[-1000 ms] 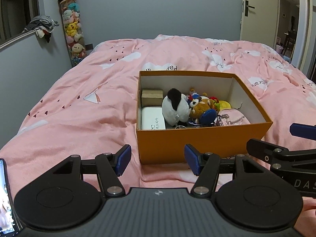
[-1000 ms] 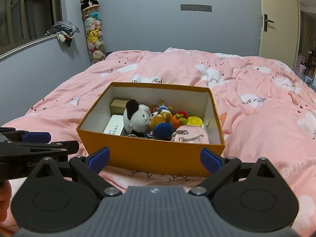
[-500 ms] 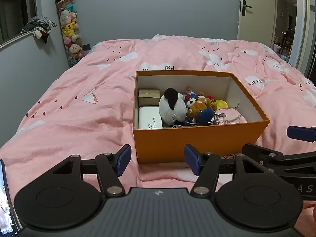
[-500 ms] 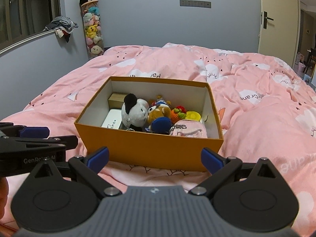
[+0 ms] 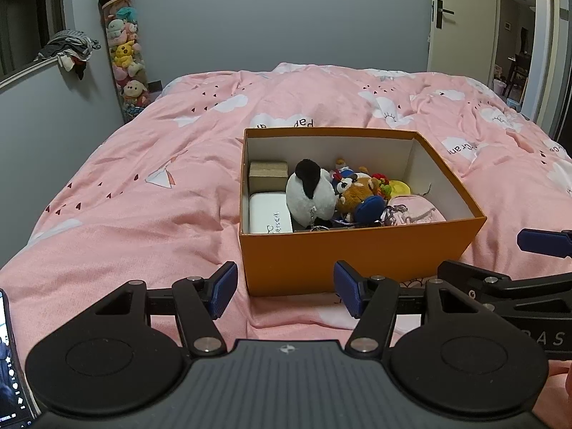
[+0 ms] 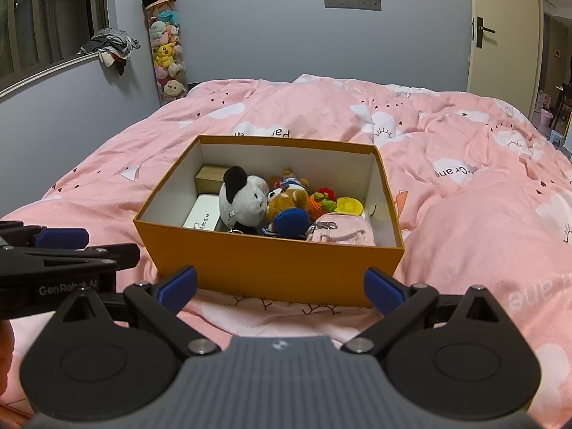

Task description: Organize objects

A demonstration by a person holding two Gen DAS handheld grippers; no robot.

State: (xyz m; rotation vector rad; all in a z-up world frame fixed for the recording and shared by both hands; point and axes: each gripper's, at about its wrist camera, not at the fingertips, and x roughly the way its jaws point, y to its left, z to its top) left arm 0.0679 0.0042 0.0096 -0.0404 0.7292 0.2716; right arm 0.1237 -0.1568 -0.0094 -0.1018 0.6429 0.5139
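Both grippers empty: left gripper (image 5: 286, 291) and right gripper (image 6: 280, 287) spread wide, hovering short of the orange box (image 6: 271, 268) on the bed, toys packed inside, likely lining up a pick.

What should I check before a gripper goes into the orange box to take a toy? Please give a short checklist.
1. Left gripper open and empty: ok.
2. Right gripper open and empty: ok.
3. Orange box uncovered, flat on the pink duvet: ok.
4. Panda plush on top, reachable: ok.
5. Keychains of the toys untangled: cannot tell.
6. Grippers apart from each other: ok.
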